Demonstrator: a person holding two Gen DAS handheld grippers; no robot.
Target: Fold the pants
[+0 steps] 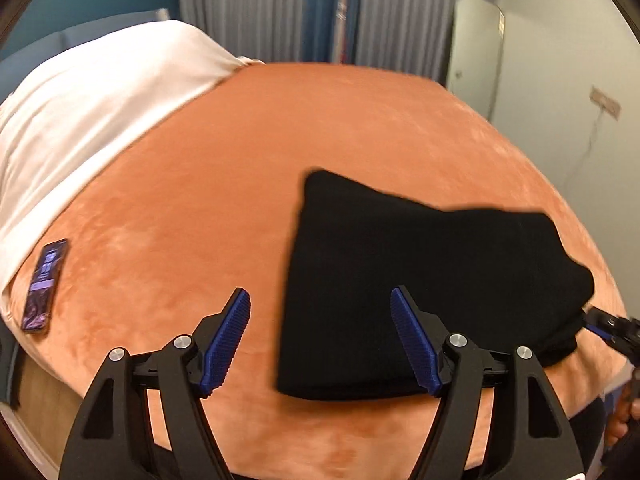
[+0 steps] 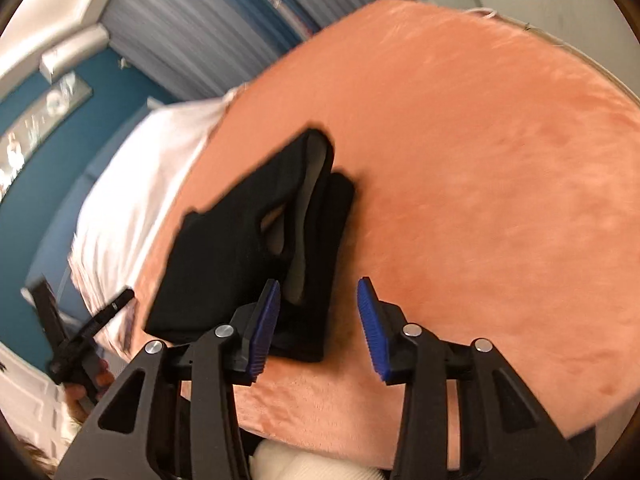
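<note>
Now, surface: an orange plush blanket [image 1: 208, 208] is covering the bed, and a white sheet [image 1: 92, 116] is lying across its far left part.
Pants: the black pants [image 1: 420, 280] are lying folded into a compact stack on the blanket, right of the middle in the left wrist view; in the right wrist view the layers are gaping a little at the near right side, showing a grey lining.
Left gripper: the left gripper [image 1: 322, 344] is hovering at the near edge of the pants, its jaws standing wide with nothing between the blue pads; the right pad is showing in front of the black cloth, the left pad over bare blanket.
Right gripper: the right gripper [image 2: 320, 328] is hanging at the near right corner of the stack, its jaws standing partly apart and gripping nothing; whether the left pad is touching the cloth I cannot tell.
Phone: a phone [image 1: 44, 286] is lying on the blanket at the far left, beside the sheet's edge, well apart from the pants.
Backdrop: grey and blue curtains [image 1: 280, 8] are hanging beyond the bed.
</note>
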